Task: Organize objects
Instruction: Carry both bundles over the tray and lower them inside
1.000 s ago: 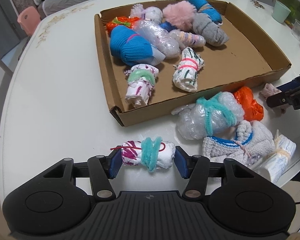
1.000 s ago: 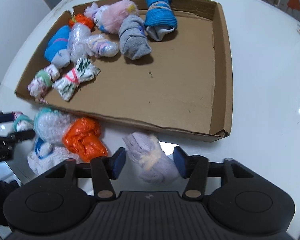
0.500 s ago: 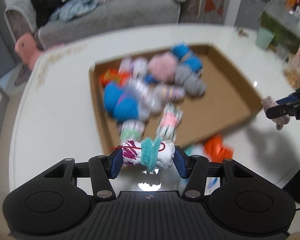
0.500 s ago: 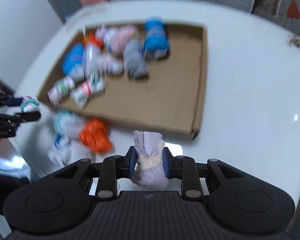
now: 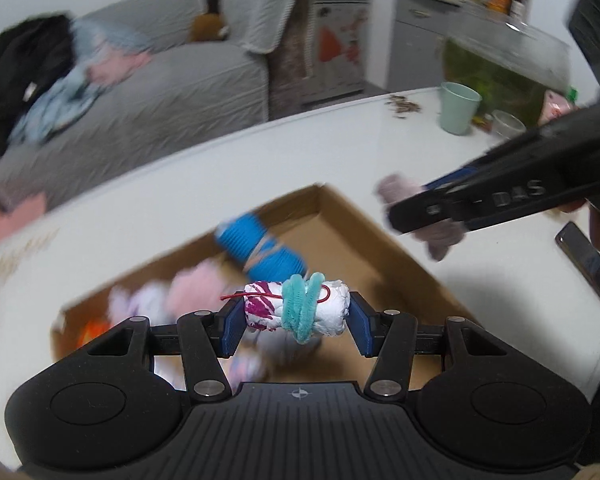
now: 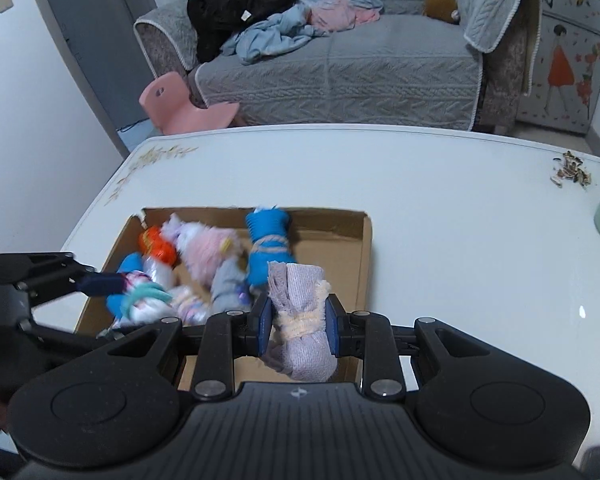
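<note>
My left gripper [image 5: 296, 320] is shut on a white and magenta roll [image 5: 300, 308] tied with teal pipe cleaner, held endwise above the cardboard tray [image 5: 404, 264]. My right gripper [image 6: 298, 326] is shut on a lilac cloth bundle [image 6: 300, 320] tied with cream yarn, held over the tray's [image 6: 332, 224] near right corner. Each gripper shows in the other's view: the right gripper [image 5: 420, 208] at upper right with the lilac bundle [image 5: 396, 190], the left gripper [image 6: 112, 284] at left with its roll [image 6: 146, 300]. Several rolled bundles lie in the tray, among them a blue one [image 6: 268, 240] and a pink fluffy one [image 6: 208, 244].
A mint cup [image 5: 458, 108] and a clear glass [image 5: 508, 124] stand at the far right of the white table [image 6: 460, 208], near scattered seeds [image 6: 572, 172]. A phone [image 5: 588, 264] lies by the right edge. A grey sofa [image 6: 340, 64] with clothes and a pink stool [image 6: 180, 104] stand beyond.
Both grippers lifted their bundles off the table and carried them up over the tray. The right jaws closed on the lilac bundle. The view tilted up toward the sofa.
</note>
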`<state>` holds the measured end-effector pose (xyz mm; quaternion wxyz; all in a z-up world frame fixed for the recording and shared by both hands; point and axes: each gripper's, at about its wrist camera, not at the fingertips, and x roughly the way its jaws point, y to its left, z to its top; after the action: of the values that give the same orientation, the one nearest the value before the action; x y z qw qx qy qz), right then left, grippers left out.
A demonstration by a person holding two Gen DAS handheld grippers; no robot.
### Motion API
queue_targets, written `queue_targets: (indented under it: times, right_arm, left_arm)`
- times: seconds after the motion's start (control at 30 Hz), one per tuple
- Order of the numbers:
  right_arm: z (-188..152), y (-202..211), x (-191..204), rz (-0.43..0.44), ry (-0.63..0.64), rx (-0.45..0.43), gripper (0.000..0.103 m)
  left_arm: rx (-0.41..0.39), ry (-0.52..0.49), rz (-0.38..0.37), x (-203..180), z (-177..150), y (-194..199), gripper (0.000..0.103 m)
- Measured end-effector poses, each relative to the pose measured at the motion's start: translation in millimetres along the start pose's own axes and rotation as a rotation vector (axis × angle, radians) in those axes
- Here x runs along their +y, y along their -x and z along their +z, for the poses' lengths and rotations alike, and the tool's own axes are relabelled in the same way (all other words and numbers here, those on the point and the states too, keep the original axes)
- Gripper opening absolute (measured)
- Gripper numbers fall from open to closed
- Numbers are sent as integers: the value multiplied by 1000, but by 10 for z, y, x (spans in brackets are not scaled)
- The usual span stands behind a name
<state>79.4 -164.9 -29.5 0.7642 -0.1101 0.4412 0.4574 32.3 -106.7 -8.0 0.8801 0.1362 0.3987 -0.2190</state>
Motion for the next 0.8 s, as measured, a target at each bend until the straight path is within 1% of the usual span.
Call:
queue_targets:
  times: [0.1,0.13,0.27,0.3,0.4,0.47,0.57,0.63,0.8]
  right_arm:
    - [66,-74,-84,3,-19,8,25]
    - [72,-26,-117,4,-26,10,25]
    - [106,-87,-157,15,-33,30,25]
    - [119,-106,-165,14,-34,34,24]
    - [142,-195,-185,8,-47,54,24]
    - [148,-251,-186,10,-54,64,24]
    - [168,-320,-201,25,-75,77,24]
    - [175,-356,-228,15,-83,82,24]
    - [173,-447,-313,17,-121,105,24]
  left_arm:
    - [-25,-126,2,-103,111,-189,59]
    - [-30,-169,5,-129,142,-252,59]
    - [-26,-327,20,-173,216,-507,59]
    - [-20,-349,21,-168,233,-567,59]
    - [2,-396,2,-149,260,-709,59]
    - [13,-416,-24,-138,265,-784,59]
    - [26,-433,-61,-105,250,-870,59]
    - [38,-422,-85,-59,251,-934,59]
    - [51,-448,-79,-53,232,-1029,60]
